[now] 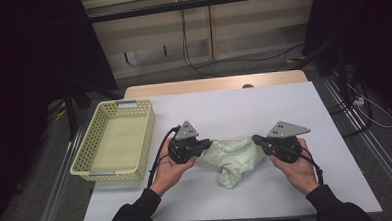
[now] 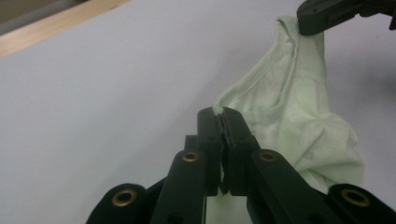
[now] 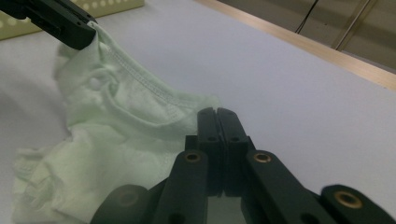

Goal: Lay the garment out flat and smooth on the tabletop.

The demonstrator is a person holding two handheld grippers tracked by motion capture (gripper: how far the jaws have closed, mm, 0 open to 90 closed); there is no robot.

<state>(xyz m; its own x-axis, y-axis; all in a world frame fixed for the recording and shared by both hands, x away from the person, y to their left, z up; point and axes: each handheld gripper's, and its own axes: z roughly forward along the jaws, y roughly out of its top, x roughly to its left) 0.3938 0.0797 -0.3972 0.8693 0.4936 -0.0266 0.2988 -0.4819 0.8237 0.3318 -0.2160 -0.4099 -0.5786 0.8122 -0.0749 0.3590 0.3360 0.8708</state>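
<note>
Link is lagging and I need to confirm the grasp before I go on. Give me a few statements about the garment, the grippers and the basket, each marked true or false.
1. The left gripper is clamped on an edge of the pale green garment. True.
2. The right gripper stands wide open above the table. False: its jaws are shut, pinching the garment's hem.
3. The garment lies inside the yellow basket. False: it is strung between the two grippers over the white table, its lower part bunched on the surface; the basket holds nothing.
4. The basket stands at the table's left side, apart from the garment. True.
5. The garment is folded flat. False: it is crumpled.
</note>
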